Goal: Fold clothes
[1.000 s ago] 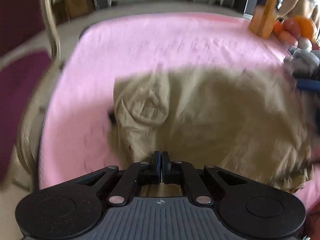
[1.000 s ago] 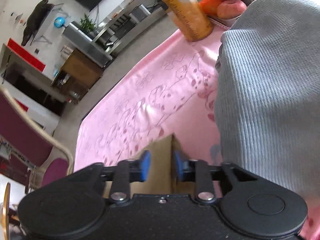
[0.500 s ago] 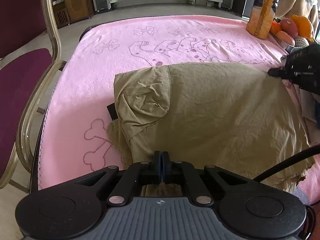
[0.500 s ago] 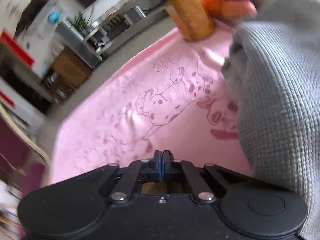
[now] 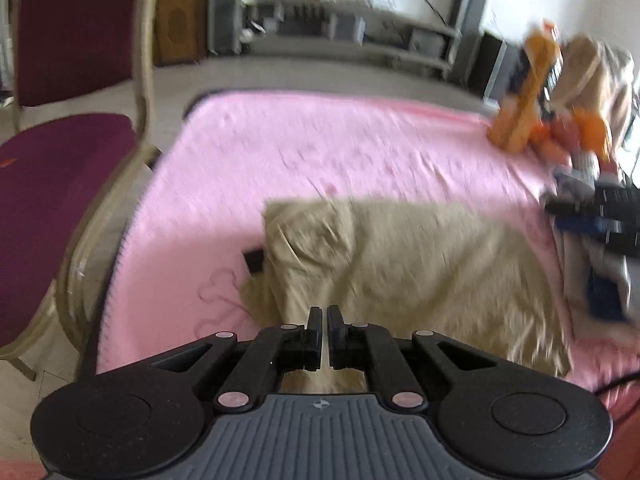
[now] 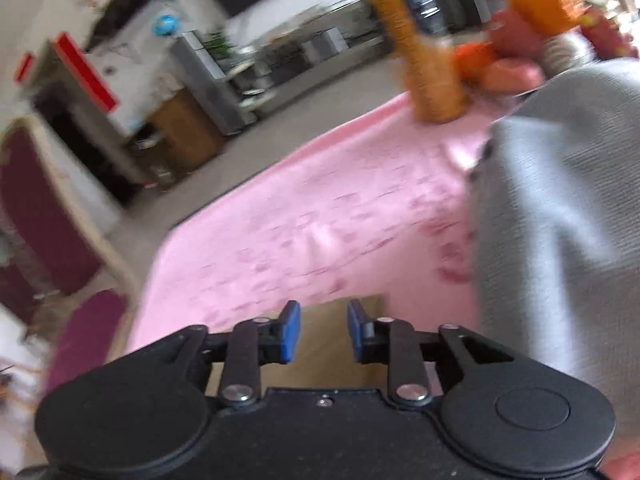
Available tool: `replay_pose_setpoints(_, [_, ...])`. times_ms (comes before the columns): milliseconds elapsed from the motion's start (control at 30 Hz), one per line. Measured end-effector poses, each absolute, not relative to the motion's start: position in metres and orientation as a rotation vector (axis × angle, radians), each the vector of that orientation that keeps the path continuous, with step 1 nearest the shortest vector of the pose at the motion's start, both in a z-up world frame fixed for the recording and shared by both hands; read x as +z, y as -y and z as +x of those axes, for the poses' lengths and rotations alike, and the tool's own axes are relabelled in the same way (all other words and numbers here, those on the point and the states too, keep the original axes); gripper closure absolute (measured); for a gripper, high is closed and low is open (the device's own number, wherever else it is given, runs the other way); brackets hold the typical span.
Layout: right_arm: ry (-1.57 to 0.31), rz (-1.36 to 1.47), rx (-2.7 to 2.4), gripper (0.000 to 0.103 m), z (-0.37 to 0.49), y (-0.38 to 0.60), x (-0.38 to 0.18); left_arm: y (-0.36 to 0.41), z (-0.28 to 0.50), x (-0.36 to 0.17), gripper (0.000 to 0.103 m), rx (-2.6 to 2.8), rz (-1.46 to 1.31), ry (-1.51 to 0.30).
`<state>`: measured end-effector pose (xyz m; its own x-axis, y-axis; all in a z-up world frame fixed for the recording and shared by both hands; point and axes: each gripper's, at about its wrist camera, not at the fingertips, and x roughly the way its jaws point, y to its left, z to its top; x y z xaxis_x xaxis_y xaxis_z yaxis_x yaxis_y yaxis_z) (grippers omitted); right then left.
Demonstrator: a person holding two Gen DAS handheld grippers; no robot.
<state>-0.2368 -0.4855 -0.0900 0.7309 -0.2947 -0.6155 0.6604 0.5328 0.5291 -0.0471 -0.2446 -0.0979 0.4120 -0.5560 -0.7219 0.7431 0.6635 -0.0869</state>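
In the left wrist view, a maroon chair (image 5: 60, 168) with a pale frame stands at the left, beside the counter, which is covered by a pink cloth (image 5: 320, 152). A faint line drawing of a bone shows on the cloth near its left edge; no writing can be read anywhere, as both views are blurred. A tan garment (image 5: 420, 264) lies folded on the pink cloth, right of centre, with a small dark patch poking out at its left edge. The left tool (image 5: 324, 320) sits over the garment's near edge with its jaws all but shut, only a thin slit between them; nothing can be seen pinched there. At the far right corner are an orange upright object (image 5: 524, 108) and some fruit (image 5: 576, 132), and below them the other tool shows as a dark blur.

In the right wrist view, the right tool (image 6: 319, 330) has its blue-padded jaws opening, with the tan garment's corner (image 6: 340, 312) lying below the gap and not gripped. A grey knitted garment (image 6: 560, 220) fills the right side.
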Motion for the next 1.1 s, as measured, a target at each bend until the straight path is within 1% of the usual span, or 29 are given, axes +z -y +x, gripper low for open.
replay_pose_setpoints(133, [-0.504, 0.833, -0.411, 0.072, -0.212, 0.474, -0.096, 0.263, -0.039, -0.099, 0.097, -0.796, 0.27, -0.771])
replay_pose_setpoints(267, [-0.551, 0.659, -0.372, 0.072, -0.179, 0.452, -0.099, 0.29, -0.032, -0.104, 0.096, -0.785, 0.315, -0.747])
replay_pose_setpoints(367, [-0.606, 0.555, -0.395, 0.072, -0.163, 0.442, -0.108, 0.296, -0.026, -0.121, 0.094, -0.773, 0.349, -0.781])
replay_pose_setpoints(500, [-0.743, 0.344, -0.445, 0.073, -0.147, 0.427, -0.129, 0.296, -0.024, -0.136, 0.094, -0.764, 0.393, -0.812])
replay_pose_setpoints(567, [-0.761, 0.294, -0.456, 0.073, -0.149, 0.418, -0.13, 0.293, -0.025, -0.135, 0.094, -0.764, 0.402, -0.819])
replay_pose_setpoints(733, [-0.861, 0.365, -0.429, 0.072, -0.172, 0.418, -0.13, 0.279, -0.045, -0.136, 0.093, -0.767, 0.479, -0.825])
replay_pose_setpoints(833, [-0.914, 0.337, -0.437, 0.072, -0.19, 0.404, -0.131, 0.267, -0.062, -0.138, 0.093, -0.772, 0.554, -0.811])
replay_pose_setpoints(1067, [-0.944, 0.363, -0.445, 0.072, -0.239, 0.376, -0.127, 0.239, -0.097, -0.136, 0.093, -0.797, 0.682, -0.8])
replay_pose_setpoints(1100, [-0.947, 0.378, -0.446, 0.069, -0.243, 0.375, -0.125, 0.236, -0.1, -0.136, 0.093, -0.798, 0.696, -0.805])
